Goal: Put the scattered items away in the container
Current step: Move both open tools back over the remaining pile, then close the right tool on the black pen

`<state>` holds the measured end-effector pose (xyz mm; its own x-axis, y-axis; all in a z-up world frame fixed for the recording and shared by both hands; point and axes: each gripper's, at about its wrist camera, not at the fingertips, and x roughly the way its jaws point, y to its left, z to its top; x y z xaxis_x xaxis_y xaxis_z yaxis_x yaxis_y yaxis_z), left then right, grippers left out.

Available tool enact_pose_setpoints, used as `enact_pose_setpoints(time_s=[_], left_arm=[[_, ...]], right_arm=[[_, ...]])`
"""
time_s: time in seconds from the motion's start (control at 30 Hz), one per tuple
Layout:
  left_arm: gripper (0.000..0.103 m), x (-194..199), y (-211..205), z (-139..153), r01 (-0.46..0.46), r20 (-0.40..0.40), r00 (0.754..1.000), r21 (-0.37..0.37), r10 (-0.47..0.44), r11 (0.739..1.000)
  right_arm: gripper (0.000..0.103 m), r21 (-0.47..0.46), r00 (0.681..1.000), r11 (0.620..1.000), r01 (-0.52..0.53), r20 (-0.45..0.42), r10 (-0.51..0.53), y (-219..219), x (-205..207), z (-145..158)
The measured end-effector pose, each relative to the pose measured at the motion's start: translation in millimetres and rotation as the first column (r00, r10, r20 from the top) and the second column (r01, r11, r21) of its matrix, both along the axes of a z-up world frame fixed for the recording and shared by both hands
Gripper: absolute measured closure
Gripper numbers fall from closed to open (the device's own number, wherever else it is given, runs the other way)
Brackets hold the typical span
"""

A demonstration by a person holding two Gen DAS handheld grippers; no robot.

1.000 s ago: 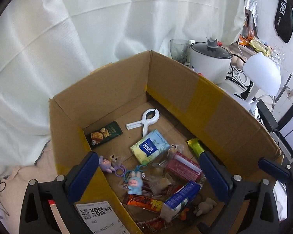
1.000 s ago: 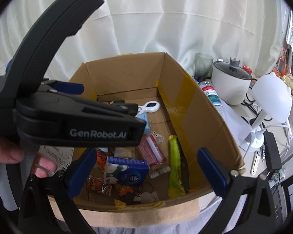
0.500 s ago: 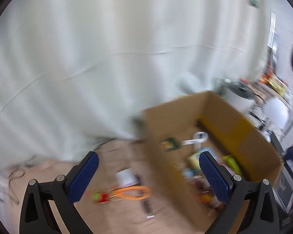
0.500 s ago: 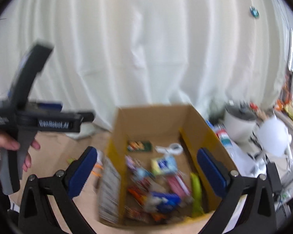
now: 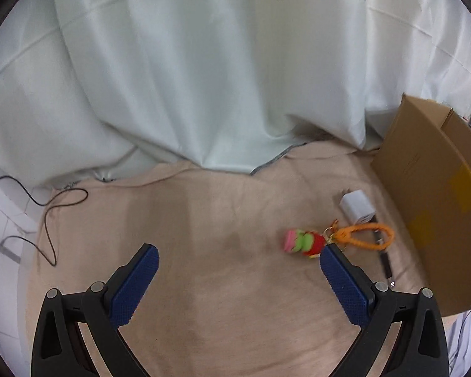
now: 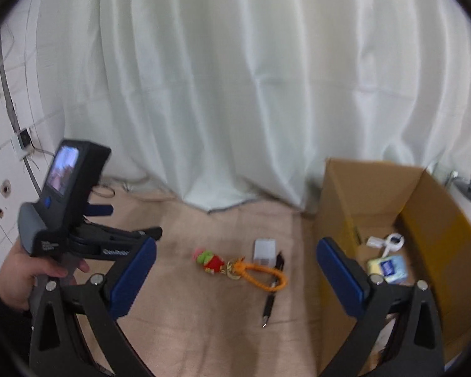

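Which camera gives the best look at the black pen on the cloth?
The right wrist view: the black pen lies fully visible, from clip to tip, under the orange keychain loop. In the left wrist view the black pen is blurred and partly covered by that loop.

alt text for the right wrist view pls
A keychain toy with an orange loop, a white charger and a black pen lie on beige cloth left of an open cardboard box, framed by the open right gripper.
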<state>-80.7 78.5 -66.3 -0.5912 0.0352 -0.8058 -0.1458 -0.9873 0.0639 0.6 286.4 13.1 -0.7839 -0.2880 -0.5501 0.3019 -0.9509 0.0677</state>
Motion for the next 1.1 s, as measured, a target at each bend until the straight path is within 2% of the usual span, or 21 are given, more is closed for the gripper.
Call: enact_pose_setpoints(time_s=[0.1, 0.27, 0.33, 0.37, 0.4, 0.43, 0.57, 0.83, 1.1], left_arm=[[0.000, -0.4, -4.1, -22.9, 0.023, 0.012, 1.000, 0.010, -0.023, 1.000], [0.000, 3.7, -0.6, -52.5, 0.061, -0.005, 0.998, -0.019, -0.061, 0.998], [0.000, 4.0, 0.0, -62.7, 0.079, 0.002, 0.997, 0.028, -0.079, 0.997], [0.000, 3.3, 0.3, -67.4, 0.087, 0.008, 0.996, 0.051, -0.087, 0.995], [0.000, 3.1, 1.4, -71.5, 0.096, 0.008, 0.995, 0.062, -0.096, 0.994], [0.000, 3.5, 2.5, -74.8, 0.106, 0.005, 0.994, 0.064, -0.106, 0.992], [0.000, 6.3, 4.4, -80.1, 0.125, -0.035, 0.992, 0.081, -0.123, 0.989], [0.000, 3.9, 4.3, -86.9, 0.123, -0.018, 0.992, 0.130, -0.122, 0.984], [0.000, 4.4, 6.3, -90.1, 0.120, -0.007, 0.993, 0.122, -0.120, 0.985]], right_arm=[[0.006, 0.013, 0.998, 0.999, 0.030, 0.062, -0.031, -5.7, -12.4, -37.6], [0.027, -0.023, 0.981, 0.992, 0.125, 0.154, -0.120, 9.6, -32.1, -100.3], [0.047, 0.062, 0.974, 0.988, 0.138, 0.175, -0.147, 9.4, -37.2, -122.3], [0.052, 0.101, 0.972, 0.985, 0.137, 0.176, -0.153, 9.6, -39.4, -130.1], [0.064, 0.119, 0.969, 0.983, 0.138, 0.187, -0.159, 11.8, -42.3, -138.3], [0.068, 0.121, 0.962, 0.982, 0.147, 0.215, -0.170, 16.0, -45.8, -145.2], [0.068, 0.074, 0.955, 0.987, 0.144, 0.250, -0.158, 23.3, -50.9, -150.6], [0.068, 0.097, 0.954, 0.988, 0.122, 0.262, -0.143, 17.5, -58.7, -160.6], [0.068, 0.081, 0.953, 0.989, 0.122, 0.269, -0.139, 17.4, -64.6, -166.7]])
